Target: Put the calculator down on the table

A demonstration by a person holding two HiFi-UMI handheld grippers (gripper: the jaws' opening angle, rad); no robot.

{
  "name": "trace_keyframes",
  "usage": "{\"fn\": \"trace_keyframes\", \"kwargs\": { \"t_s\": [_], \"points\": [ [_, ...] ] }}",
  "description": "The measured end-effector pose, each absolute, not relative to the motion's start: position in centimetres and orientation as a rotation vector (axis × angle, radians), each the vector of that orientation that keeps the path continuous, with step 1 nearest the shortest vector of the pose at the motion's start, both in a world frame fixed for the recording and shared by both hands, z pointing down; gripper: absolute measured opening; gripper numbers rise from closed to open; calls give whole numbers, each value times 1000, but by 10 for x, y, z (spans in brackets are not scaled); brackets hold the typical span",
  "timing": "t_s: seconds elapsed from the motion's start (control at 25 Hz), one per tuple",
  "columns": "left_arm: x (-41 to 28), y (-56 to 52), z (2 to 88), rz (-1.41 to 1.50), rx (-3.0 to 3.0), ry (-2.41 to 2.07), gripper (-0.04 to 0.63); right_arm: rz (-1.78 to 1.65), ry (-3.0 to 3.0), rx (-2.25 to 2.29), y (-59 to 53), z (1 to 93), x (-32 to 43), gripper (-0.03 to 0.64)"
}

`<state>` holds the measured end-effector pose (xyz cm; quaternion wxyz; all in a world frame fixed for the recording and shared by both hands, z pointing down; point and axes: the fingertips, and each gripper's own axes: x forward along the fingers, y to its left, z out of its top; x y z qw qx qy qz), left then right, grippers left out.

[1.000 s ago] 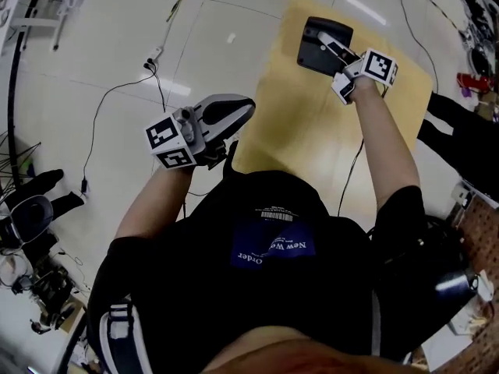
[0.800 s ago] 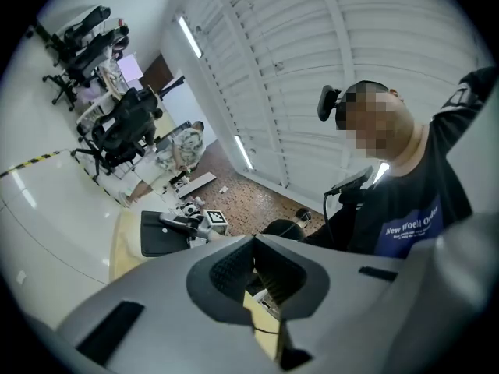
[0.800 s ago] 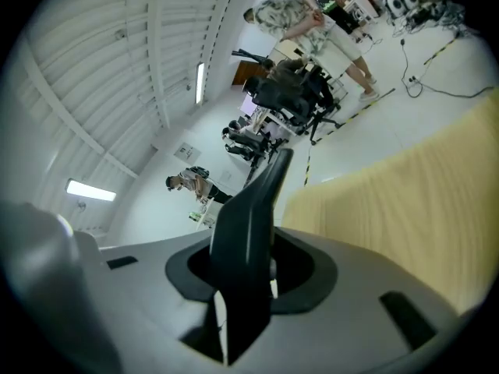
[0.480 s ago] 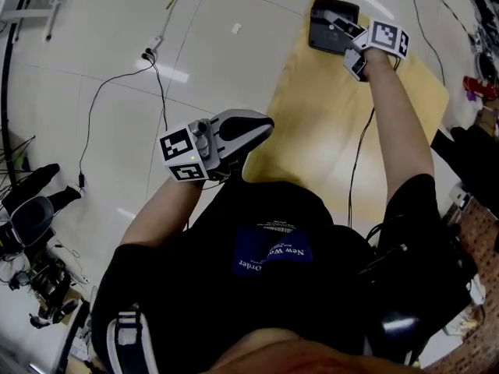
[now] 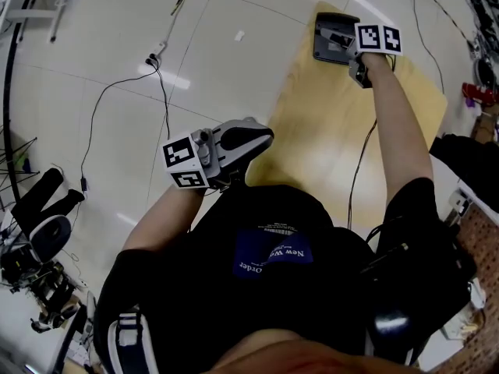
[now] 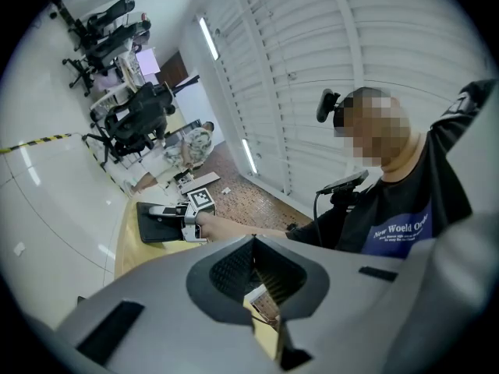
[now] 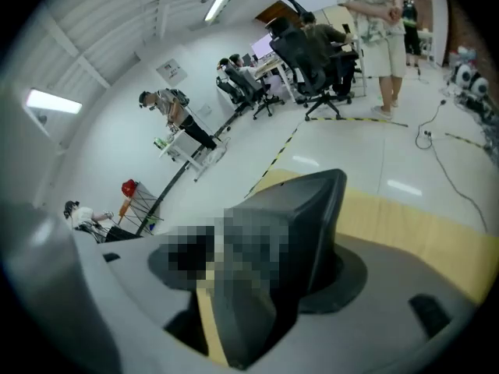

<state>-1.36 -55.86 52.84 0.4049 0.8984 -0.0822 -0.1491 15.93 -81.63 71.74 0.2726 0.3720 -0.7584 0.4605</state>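
Note:
The dark calculator (image 5: 329, 44) lies at the far end of the pale wooden table (image 5: 327, 131). My right gripper (image 5: 340, 40) reaches over it from the right, its marker cube behind. In the right gripper view the calculator (image 7: 296, 224) fills the space between the jaws, which are opening; a strip of table shows between it and the left jaw. My left gripper (image 5: 259, 139) hangs close to the person's chest over the table's near left edge, shut and empty. In the left gripper view, the calculator (image 6: 156, 223) and the right gripper (image 6: 173, 213) show far off beyond the left gripper (image 6: 261, 306).
Cables (image 5: 156, 92) trail over the shiny floor left of the table. A chair base and clutter (image 5: 39, 216) sit at the left edge, dark bags (image 5: 468, 150) at the right. Office chairs (image 7: 312, 53) and people stand further off.
The right gripper carried the calculator further away and down onto the far end of the table, and its jaws have spread. The left gripper has sunk slightly and rolled a little.

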Motion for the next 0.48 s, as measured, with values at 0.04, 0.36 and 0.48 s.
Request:
{"fn": "trace_keyframes", "kwargs": {
  "t_s": [0.04,0.36,0.48],
  "points": [
    [-14,-558,528,-377,2266,-205,6,1201,-2023,1004,-818,717,160,306],
    [-5,-545,529,-366,2254,-161,6,935,-1889,1042,-821,725,177,404],
    [-1,-542,528,-363,2256,-148,6,879,-1913,1099,-824,723,181,421]
  ]
}}
